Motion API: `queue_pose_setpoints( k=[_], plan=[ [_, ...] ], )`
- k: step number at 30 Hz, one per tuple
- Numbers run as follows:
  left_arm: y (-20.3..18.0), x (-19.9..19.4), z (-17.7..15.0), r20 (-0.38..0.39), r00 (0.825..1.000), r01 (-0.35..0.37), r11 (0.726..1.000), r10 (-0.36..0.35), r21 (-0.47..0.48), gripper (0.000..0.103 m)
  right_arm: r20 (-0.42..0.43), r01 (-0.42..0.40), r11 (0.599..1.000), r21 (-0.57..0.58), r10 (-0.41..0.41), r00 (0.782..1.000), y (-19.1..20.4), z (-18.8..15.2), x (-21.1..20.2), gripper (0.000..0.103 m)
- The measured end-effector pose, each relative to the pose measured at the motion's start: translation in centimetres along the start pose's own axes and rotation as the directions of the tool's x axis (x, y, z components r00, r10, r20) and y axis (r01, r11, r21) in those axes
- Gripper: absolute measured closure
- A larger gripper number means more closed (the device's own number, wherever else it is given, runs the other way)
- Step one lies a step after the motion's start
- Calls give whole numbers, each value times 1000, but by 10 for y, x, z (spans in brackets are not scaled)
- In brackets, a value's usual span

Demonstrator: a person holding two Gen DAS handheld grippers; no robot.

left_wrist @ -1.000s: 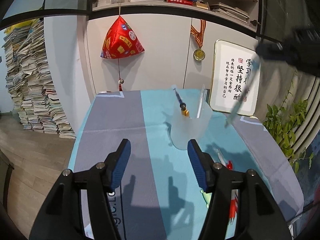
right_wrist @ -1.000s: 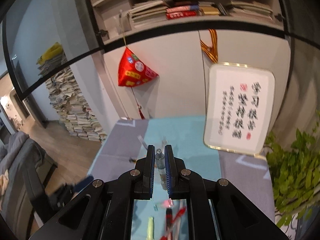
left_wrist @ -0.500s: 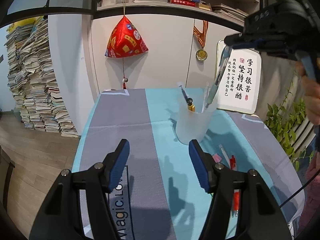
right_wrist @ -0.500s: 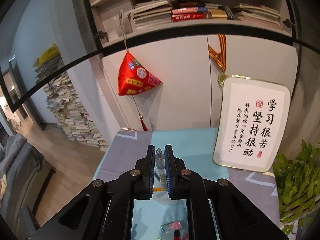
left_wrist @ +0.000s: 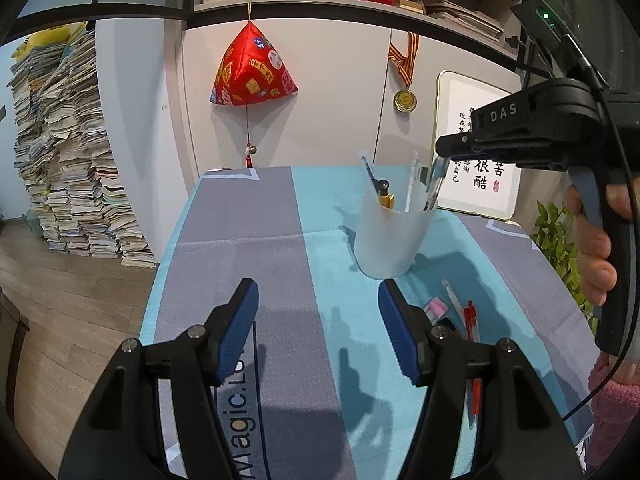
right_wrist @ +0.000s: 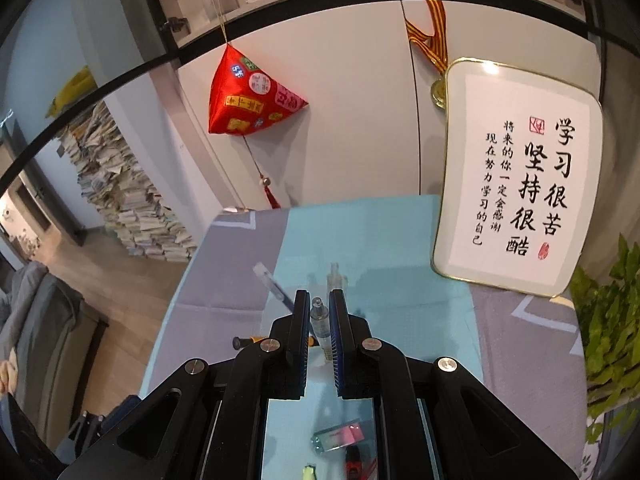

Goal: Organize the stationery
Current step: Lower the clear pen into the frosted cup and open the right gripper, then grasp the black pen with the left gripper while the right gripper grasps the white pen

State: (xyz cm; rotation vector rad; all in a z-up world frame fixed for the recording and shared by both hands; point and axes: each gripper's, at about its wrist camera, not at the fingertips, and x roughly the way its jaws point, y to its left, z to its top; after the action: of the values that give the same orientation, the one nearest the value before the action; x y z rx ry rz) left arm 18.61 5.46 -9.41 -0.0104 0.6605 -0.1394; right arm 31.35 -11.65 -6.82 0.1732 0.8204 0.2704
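Observation:
A translucent white cup [left_wrist: 388, 236] stands on the teal and grey tablecloth [left_wrist: 256, 216]. It holds a black and yellow pen [left_wrist: 382, 192] and a clear pen [left_wrist: 412, 184]. My right gripper [left_wrist: 440, 152] hovers over the cup's right rim, shut on a clear pen [right_wrist: 320, 324] whose lower end is inside the cup [left_wrist: 434, 188]. My left gripper [left_wrist: 318, 320] is open and empty, low over the cloth in front of the cup. A red pen [left_wrist: 472, 320], a white pen [left_wrist: 452, 296] and a pink eraser [left_wrist: 434, 308] lie right of it.
A framed calligraphy board [right_wrist: 516, 196] leans at the table's back right. A green plant [right_wrist: 612, 332] stands off the right edge. A red pyramid ornament [left_wrist: 252, 72] and a medal [left_wrist: 405, 98] hang on the cabinet behind. Paper stacks [left_wrist: 60, 168] stand on the floor left.
My right gripper has carried the clear pen left and down, so its lower end now sits inside the cup. The left gripper has stayed open and nearly still.

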Motion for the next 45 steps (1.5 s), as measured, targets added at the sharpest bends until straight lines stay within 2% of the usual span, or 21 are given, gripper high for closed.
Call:
queue_pose_setpoints(
  k=[13,19,24,27,29,30,35,40,45],
  plan=[
    [-4,-5,-4,-12,1000,6,1000,-6,4,42,-15,24,1000,-11,-24,1000,-1,-13,1,92],
    [-3,-12,-6,-16,1000,-5,1000,5,0,40,-40,-39,999,29,40,998,-6,-19,-2,92],
    [-4,-20,-9,-17,1000,-12,1000,12,-6,37,-29,-35,999,29,36,999,-12,-34,-20,92],
    [-8,-23,-12,-23,1000,-12,1000,12,-2,36,-37,-27,1000,14,28,999,-16,-47,-31,81],
    [-11,-25,-14,-29,1000,-11,1000,11,3,36,-45,-15,1000,1,15,999,-20,-62,-39,65],
    [-13,-26,-15,-33,999,-11,1000,11,7,36,-48,-8,1000,-3,8,999,-21,-67,-41,62],
    [-22,-32,-25,-65,998,-9,1000,9,-5,36,-93,37,999,-3,-37,995,-37,-104,-50,61],
    [-30,-41,-43,-119,993,-27,998,21,-52,36,-132,34,998,46,-28,991,-52,-133,-53,61],
    [-35,-49,-64,-205,979,-35,993,11,-112,36,-137,18,999,47,-11,991,-52,-156,-63,61]
  ],
)
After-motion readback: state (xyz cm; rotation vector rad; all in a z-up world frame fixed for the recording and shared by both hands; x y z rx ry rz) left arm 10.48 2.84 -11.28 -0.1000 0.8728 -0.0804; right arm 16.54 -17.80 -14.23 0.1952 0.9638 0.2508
